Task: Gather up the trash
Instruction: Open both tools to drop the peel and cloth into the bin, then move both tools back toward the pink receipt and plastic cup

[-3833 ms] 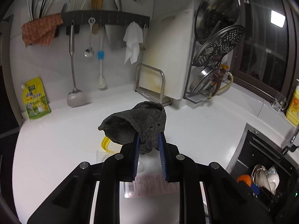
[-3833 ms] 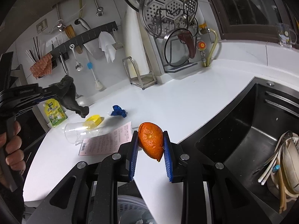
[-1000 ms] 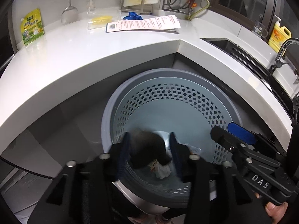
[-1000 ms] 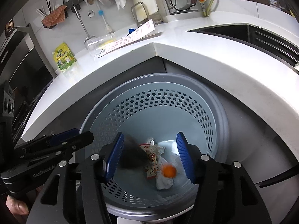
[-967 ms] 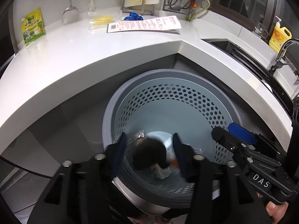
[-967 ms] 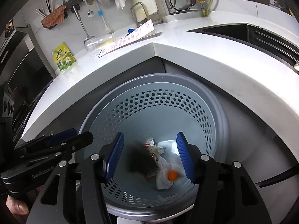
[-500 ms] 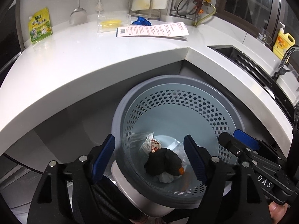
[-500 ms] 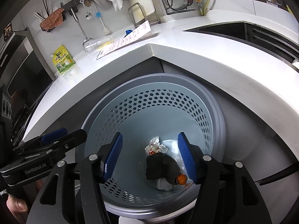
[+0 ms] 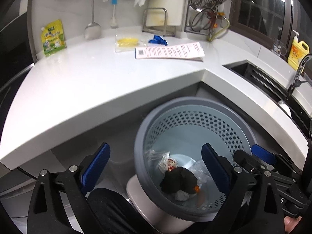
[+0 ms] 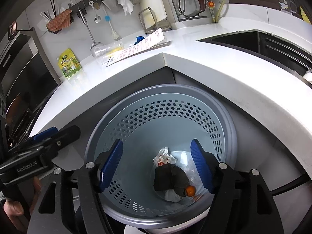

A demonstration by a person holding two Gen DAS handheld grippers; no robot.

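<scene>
A grey perforated bin [image 9: 144, 128] stands on the floor below the white counter's corner. At its bottom lie a dark crumpled rag [image 9: 178, 179], a piece of orange peel [image 9: 196, 189] and white wrappers [image 9: 165, 160]. My left gripper [image 9: 155, 156] hovers over the bin's near left rim, its jaws opening wide and holding nothing. My right gripper [image 10: 157, 148] hangs over the bin's mouth, jaws also opening and empty, with the rag [image 10: 169, 177] and peel [image 10: 190, 191] far below. On the counter lie a printed paper sheet [image 9: 169, 50], a clear cup with a yellow lid [image 9: 126, 42] and a blue wrapper [image 9: 158, 40].
The white counter [image 9: 87, 81] wraps around the bin on the far side. A dark sink [image 9: 253, 74] sits at right, with a yellow soap bottle [image 9: 298, 51] behind it. A green-yellow pouch [image 9: 52, 37] leans on the wall. A hand [image 10: 13, 210] grips the left tool.
The dark rag and the orange peel dropped out of the jaws and now lie in the bin. Both pairs of jaws spread wider. The left gripper rose and drew back.
</scene>
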